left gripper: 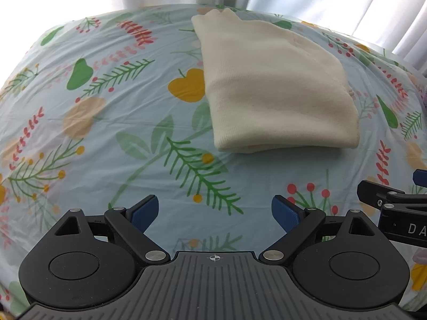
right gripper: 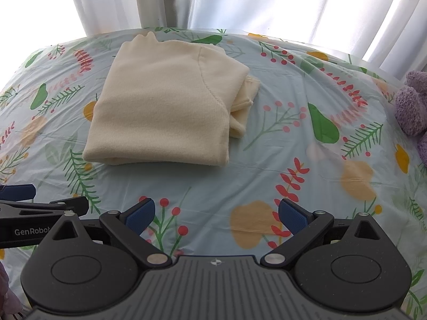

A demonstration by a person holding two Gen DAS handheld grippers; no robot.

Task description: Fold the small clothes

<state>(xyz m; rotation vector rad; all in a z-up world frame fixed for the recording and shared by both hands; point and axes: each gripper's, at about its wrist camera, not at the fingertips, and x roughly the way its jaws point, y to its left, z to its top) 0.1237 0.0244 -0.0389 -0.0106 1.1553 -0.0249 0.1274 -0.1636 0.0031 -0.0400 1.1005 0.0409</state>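
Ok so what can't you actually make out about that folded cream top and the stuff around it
- Cream top: layers underneath, hidden by its upper fold in both views.
- Purple fluffy item: cut off by the right wrist view's right edge, so I cannot tell what it is.
- Right tool: mostly cut off by the left wrist view's right edge.

Surface covered by a pale blue sheet (right gripper: 267,165) printed with green fern sprigs, red berries and yellow fruit, lightly creased. A folded cream knit garment (right gripper: 160,106) lies flat on it at 11 o'clock from the right wrist view; a fuzzy lilac plush item (right gripper: 411,106) rests at the 3 o'clock edge, well apart.
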